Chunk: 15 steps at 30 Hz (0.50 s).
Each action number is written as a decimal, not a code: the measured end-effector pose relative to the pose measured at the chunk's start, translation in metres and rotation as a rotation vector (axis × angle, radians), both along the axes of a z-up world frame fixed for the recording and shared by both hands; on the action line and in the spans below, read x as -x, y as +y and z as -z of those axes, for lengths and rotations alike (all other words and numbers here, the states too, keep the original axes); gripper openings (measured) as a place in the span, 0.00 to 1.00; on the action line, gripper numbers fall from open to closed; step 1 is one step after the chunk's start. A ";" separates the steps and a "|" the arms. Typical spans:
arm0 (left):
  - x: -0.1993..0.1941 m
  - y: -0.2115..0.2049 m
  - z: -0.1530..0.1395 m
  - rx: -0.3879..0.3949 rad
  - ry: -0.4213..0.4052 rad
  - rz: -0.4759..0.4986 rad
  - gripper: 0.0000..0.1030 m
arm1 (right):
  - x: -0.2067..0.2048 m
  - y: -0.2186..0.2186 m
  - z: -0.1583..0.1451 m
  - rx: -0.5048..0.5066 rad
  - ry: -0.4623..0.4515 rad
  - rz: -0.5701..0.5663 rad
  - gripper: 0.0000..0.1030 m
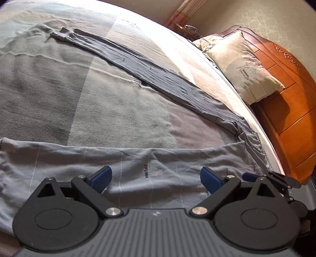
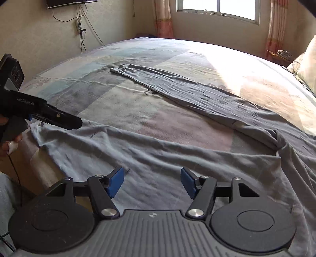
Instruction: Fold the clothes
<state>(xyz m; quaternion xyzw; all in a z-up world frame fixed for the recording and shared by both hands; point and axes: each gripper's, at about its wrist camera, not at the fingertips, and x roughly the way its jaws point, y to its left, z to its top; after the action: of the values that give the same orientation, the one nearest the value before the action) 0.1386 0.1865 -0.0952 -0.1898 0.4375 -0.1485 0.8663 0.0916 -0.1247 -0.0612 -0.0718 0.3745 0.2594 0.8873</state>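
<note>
Grey long trousers lie spread on the bed in a V. The far leg (image 1: 138, 65) (image 2: 187, 94) runs away diagonally. The near leg (image 1: 118, 158) (image 2: 158, 150) lies across the front, and the crumpled waist (image 2: 292, 150) is at the right. My left gripper (image 1: 156, 178) hangs open over the near leg, with nothing between its blue pads. My right gripper (image 2: 152, 180) is open too, above the same leg nearer the waist, and holds nothing. In the right wrist view the left gripper (image 2: 75, 123) shows from the side at the far left, near the leg's cuff, held by a hand (image 2: 11, 142).
A patchwork bedsheet (image 1: 59, 89) covers the bed. A pillow (image 1: 243, 65) leans on the wooden headboard (image 1: 286, 98) at the right. Beyond the bed are a window (image 2: 217, 8) with curtains and a wall with cables. Sunlight falls on the bed's far right part.
</note>
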 end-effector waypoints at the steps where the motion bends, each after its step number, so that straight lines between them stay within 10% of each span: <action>1: -0.003 0.004 0.003 -0.056 -0.013 -0.025 0.93 | 0.010 -0.013 0.005 -0.006 0.020 0.035 0.66; 9: -0.003 0.030 -0.029 -0.174 -0.035 -0.148 0.92 | 0.041 -0.067 0.033 -0.076 0.066 0.212 0.69; 15: 0.044 -0.031 -0.035 -0.226 -0.092 -0.019 0.93 | 0.047 -0.066 0.040 -0.096 0.027 0.195 0.77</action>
<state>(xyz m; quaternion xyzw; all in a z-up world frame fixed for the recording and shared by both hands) 0.0949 0.1553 -0.0606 -0.0882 0.4095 -0.0988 0.9027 0.0445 -0.1908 -0.1008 0.0111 0.3786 0.1905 0.9057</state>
